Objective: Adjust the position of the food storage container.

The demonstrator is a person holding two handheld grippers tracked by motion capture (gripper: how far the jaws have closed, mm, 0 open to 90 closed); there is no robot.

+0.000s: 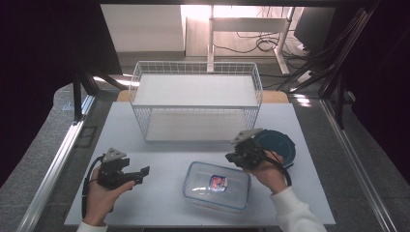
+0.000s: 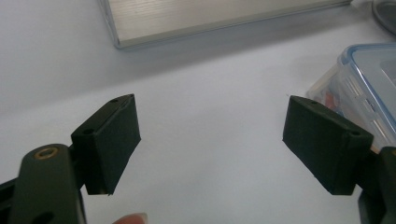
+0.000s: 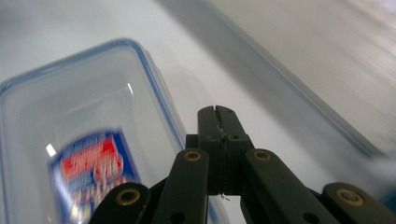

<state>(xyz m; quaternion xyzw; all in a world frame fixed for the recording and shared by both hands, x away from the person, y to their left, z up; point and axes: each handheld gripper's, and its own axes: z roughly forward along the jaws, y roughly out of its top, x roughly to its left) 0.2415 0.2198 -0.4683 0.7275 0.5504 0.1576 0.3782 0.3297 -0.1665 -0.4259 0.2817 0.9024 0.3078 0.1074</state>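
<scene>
While the left gripper [image 1: 138,173] waits with jaws apart, the right gripper [image 1: 231,155], jaws together and empty, could bump the box [image 1: 216,185] on the desk [image 1: 159,203] and push it away.

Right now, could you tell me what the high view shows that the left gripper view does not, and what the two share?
High view alone: the white wire basket at the back of the table, the round dark-blue lid, and the shut right gripper beside the container.

Left gripper view alone: a close look at the left gripper, its jaws open with nothing between them, and a fingertip at the bottom edge.

Both: the clear rectangular container with a blue-rimmed lid.
</scene>
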